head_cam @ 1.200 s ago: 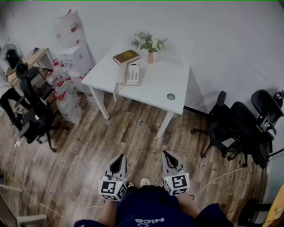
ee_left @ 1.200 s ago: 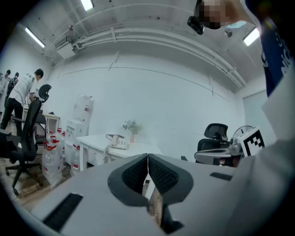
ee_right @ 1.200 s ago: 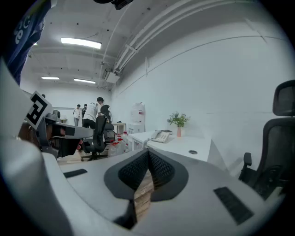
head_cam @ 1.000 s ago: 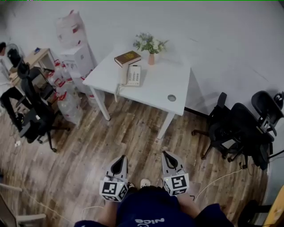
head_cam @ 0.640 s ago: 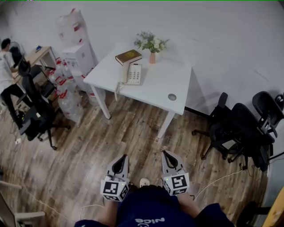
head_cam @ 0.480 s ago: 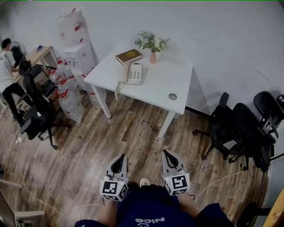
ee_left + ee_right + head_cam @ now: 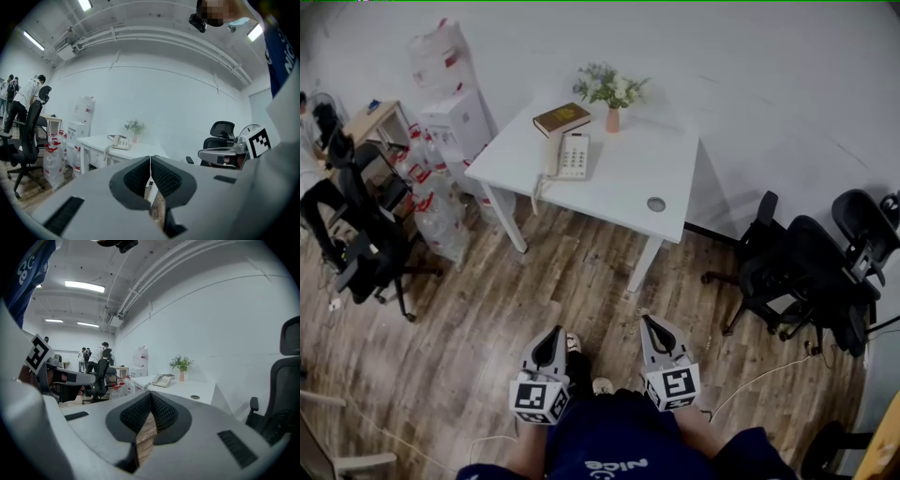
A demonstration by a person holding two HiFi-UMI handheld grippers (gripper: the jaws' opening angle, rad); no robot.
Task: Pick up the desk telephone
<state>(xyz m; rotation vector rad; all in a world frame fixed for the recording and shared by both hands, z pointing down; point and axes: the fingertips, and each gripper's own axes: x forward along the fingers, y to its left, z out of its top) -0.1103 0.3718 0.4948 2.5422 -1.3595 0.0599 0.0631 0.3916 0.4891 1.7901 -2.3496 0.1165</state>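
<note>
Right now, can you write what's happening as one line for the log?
left gripper: shut, empty | right gripper: shut, empty | desk telephone: on white table, untouched

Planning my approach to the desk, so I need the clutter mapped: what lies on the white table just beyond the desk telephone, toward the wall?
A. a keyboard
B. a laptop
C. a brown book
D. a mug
C: the head view shows a brown book lying past the desk telephone toward the wall, with a vase of flowers to the book's right on the white table.
</note>
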